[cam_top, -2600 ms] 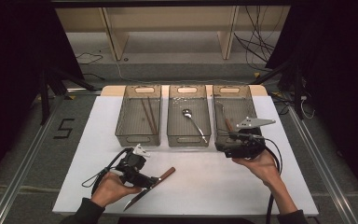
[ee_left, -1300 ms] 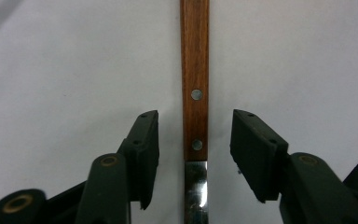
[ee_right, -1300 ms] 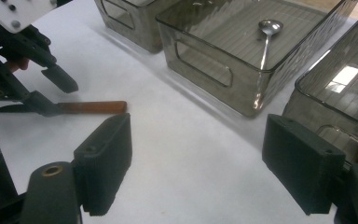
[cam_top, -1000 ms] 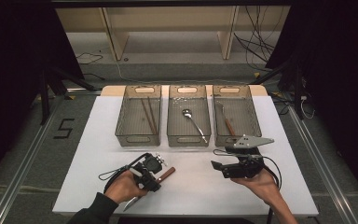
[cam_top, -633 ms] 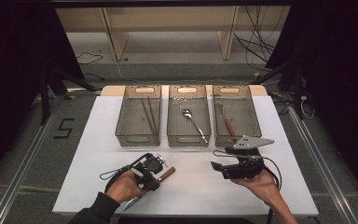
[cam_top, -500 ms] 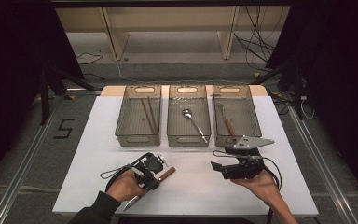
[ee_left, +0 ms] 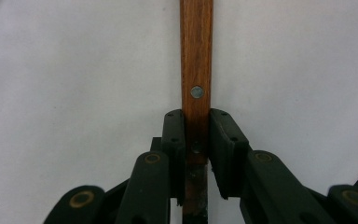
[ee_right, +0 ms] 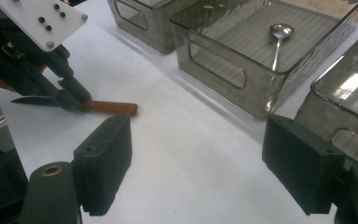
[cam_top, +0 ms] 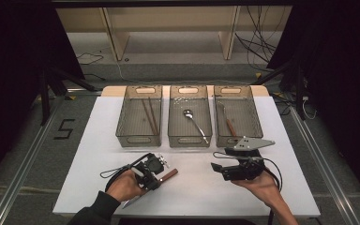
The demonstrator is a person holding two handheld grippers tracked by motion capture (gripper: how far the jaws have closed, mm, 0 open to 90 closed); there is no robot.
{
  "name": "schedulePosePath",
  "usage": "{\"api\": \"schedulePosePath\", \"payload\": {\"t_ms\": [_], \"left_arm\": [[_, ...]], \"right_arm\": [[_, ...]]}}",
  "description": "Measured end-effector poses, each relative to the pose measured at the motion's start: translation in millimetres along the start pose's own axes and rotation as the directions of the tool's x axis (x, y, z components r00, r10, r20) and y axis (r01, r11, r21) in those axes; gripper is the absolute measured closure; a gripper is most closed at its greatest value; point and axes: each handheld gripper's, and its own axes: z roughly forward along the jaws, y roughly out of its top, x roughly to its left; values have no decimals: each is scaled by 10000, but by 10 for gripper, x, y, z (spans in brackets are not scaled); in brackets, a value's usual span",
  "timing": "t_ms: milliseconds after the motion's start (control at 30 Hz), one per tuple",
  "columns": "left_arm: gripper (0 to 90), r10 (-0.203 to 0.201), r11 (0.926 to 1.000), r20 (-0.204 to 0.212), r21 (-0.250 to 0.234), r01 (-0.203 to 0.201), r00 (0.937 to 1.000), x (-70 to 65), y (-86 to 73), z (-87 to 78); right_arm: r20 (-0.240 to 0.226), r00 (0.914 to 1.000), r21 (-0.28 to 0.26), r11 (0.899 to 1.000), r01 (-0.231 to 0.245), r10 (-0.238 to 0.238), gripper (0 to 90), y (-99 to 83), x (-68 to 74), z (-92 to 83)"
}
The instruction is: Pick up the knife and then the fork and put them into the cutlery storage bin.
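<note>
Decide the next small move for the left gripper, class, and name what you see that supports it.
Probably a straight lift. The left gripper has just been closing and its pads now press both sides of the knife's wooden handle, which lies flat on the white table. The right bin already holds similar wooden-handled cutlery, so that looks like its destination.

place: lab | cues: black curtains (cam_top: 18, 56); floor cables (cam_top: 258, 47); white table (cam_top: 281, 140)
</note>
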Motion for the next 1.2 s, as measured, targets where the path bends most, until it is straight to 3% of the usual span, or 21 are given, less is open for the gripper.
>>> {"api": "schedulePosePath", "payload": {"t_ms": [400, 600, 733, 900, 1200], "left_arm": [[767, 122, 9992, 406, -396, -106, 9991, 44, -6, -162], [766, 277, 9983, 668, -521, -243, 9974, 23, 25, -207], [766, 402, 9977, 736, -578, -359, 9965, 8, 49, -245], [766, 600, 9964, 709, -647, -554, 9957, -8, 94, -311], [767, 727, 9940, 704, -866, -665, 9949, -35, 163, -367]], "right_arm": [[-233, 9994, -70, 9997, 247, -249, 251, 7, 69, 34], [-381, 9954, -242, 9959, 869, -878, 252, 14, 199, 85], [-506, 9878, -331, 9888, 1457, -1473, 252, 11, 316, 131], [-664, 9705, -258, 9728, 2304, -2316, 255, -17, 452, 219], [-838, 9536, -177, 9573, 2887, -2891, 262, -49, 610, 339]]}}
